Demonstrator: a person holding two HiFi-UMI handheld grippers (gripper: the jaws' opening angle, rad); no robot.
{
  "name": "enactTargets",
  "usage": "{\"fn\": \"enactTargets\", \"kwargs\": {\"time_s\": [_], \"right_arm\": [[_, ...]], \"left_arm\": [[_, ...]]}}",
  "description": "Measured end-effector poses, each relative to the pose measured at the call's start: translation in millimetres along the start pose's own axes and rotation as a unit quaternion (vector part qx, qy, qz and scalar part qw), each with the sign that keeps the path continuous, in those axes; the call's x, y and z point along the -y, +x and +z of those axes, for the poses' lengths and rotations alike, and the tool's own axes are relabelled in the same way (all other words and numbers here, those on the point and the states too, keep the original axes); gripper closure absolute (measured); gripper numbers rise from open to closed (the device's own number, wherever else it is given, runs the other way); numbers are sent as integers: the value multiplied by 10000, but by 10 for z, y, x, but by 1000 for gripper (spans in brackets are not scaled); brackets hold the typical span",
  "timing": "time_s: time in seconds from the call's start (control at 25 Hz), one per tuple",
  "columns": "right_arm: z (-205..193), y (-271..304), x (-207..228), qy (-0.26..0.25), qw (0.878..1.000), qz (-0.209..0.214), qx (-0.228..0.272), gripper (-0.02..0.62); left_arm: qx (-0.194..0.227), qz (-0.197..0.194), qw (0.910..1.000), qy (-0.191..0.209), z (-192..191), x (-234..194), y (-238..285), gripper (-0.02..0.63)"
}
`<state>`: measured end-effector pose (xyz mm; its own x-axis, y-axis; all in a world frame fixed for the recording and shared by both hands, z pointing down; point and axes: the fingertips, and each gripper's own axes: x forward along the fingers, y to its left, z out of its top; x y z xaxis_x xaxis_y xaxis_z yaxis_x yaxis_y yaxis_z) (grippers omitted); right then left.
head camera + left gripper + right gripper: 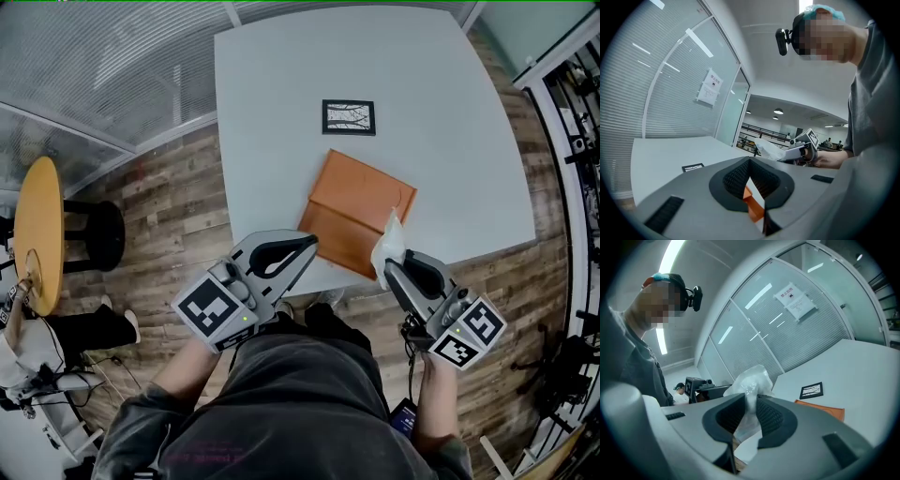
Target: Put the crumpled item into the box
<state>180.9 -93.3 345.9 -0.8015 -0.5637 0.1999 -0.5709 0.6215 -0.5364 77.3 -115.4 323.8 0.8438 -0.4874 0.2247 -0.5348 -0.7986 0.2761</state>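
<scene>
Risk, read left to right. The left gripper [309, 244] is hanging at the near edge of the white table [281, 84], jaws pressed together on nothing. In its own view only a sliver of orange is showing through the gap behind the tips.

The orange box [354, 212] is lying flat on the table just beyond both grippers. It is looking closed or folded down; whether it is offering any opening cannot be told. If it is closed, a flap is probably needing a lift. A thin, smooth flap could be slipping off the left gripper's closed tips, or the light box could be sliding across the table instead of opening.

The right gripper [390, 268] is clenching the crumpled item [391, 240], a wad of thin, translucent white plastic. The wad is hanging at the box's near right corner and is not in the box. The pads are pinching only its lower part, and the loose top is billowing out above the jaws.

Hazards, as judged:
- The film may be clinging to the ribbed pads on release.
- The wad may be springing back out of a shallow box.
- It may be dropping past the table edge, since the hold is sitting so close to that edge.

Count:
- one round yellow side table [37, 234]
- one black stool [96, 234]
- one white table
- one black-framed card [349, 117]
- one orange box
- one crumpled item
- two grippers
- one person
</scene>
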Motion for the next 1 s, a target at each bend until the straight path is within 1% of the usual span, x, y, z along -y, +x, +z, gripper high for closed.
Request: {"fn": "enactTargets", "kwargs": {"time_s": [0.16, 0.36, 0.76, 1.0], "right_arm": [[53, -68, 105, -13, 10000, 53, 11, 518], [82, -92, 215, -39, 10000, 61, -1, 518], [55, -55, 271, -45, 10000, -16, -69, 518], [3, 100, 270, -26, 9997, -238, -74, 518]], "left_arm": [[-9, 103, 9999, 29, 25, 22, 83, 594], [-18, 136, 9999, 27, -1, 26, 164, 594], [-59, 4, 10000, 15, -77, 29, 182, 594], [-191, -94, 9998, -28, -178, -118, 62, 594]]}}
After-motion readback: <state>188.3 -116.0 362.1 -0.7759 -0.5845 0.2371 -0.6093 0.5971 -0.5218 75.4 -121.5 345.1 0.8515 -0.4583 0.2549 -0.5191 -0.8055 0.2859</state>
